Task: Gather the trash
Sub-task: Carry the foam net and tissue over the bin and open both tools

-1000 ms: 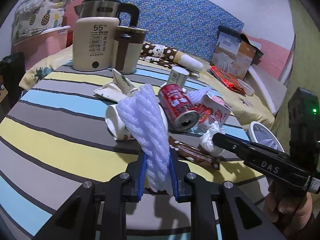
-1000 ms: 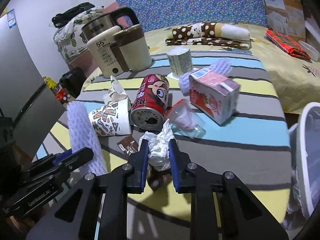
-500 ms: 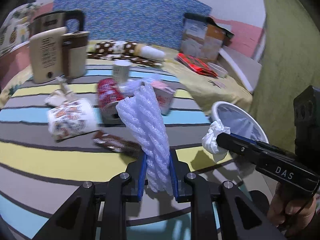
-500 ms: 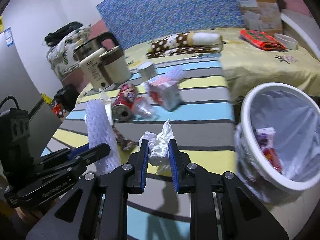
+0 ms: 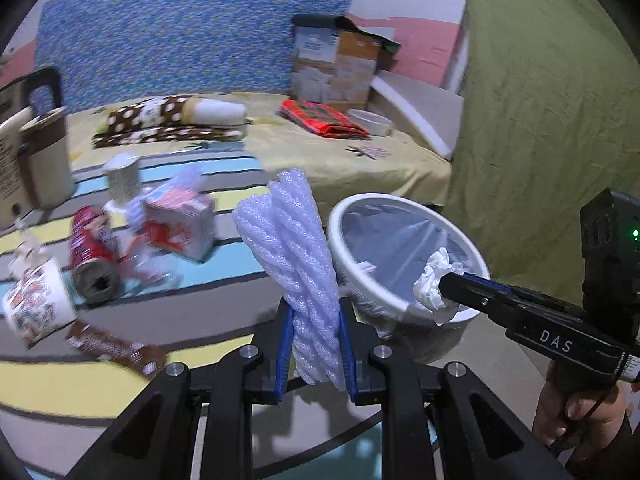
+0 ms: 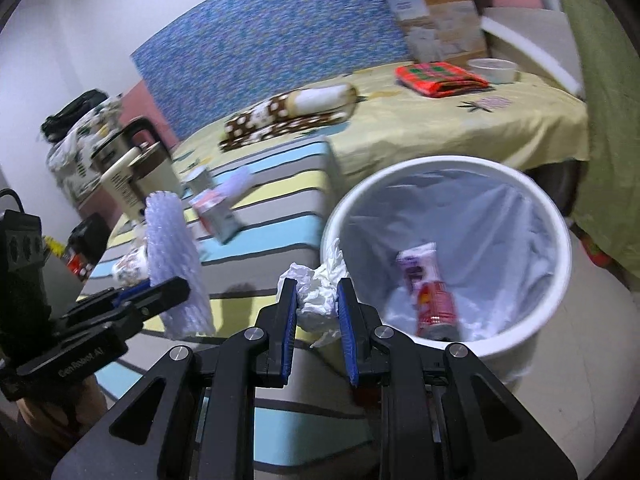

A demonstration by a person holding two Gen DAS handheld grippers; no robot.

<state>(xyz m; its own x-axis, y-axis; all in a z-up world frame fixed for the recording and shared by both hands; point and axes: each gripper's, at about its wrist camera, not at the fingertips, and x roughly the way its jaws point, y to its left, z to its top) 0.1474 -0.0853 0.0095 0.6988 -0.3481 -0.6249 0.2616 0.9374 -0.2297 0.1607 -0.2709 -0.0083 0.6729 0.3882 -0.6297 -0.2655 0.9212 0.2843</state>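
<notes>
On the far left of my left view the kettle (image 5: 28, 152) stands at the back of the striped worktop (image 5: 240, 272), and in front of it lies what I have not picked up yet: a paper cup (image 5: 38, 304) on its side, a brown wrapper (image 5: 116, 350), a red can (image 5: 94, 258), a small carton (image 5: 180, 220) and a little white tub (image 5: 124, 176) behind them. Moving right, my left gripper (image 5: 316, 356) has its fingers pinching a roll of white foam netting (image 5: 296, 264), which stands up between them, just short of the bin (image 5: 404, 304). Further right, my right gripper (image 6: 318, 312) has its fingers pressed on a crumpled tissue (image 6: 318, 296), held right at the bin's near rim. The bin sits on the floor beside the worktop, lined with a clear bag, and already holds a red can (image 6: 436, 308) and a small carton (image 6: 418, 260). So I judge the job partly done: two pieces binned, two in hand and ready to drop, and about five left on the worktop.
</notes>
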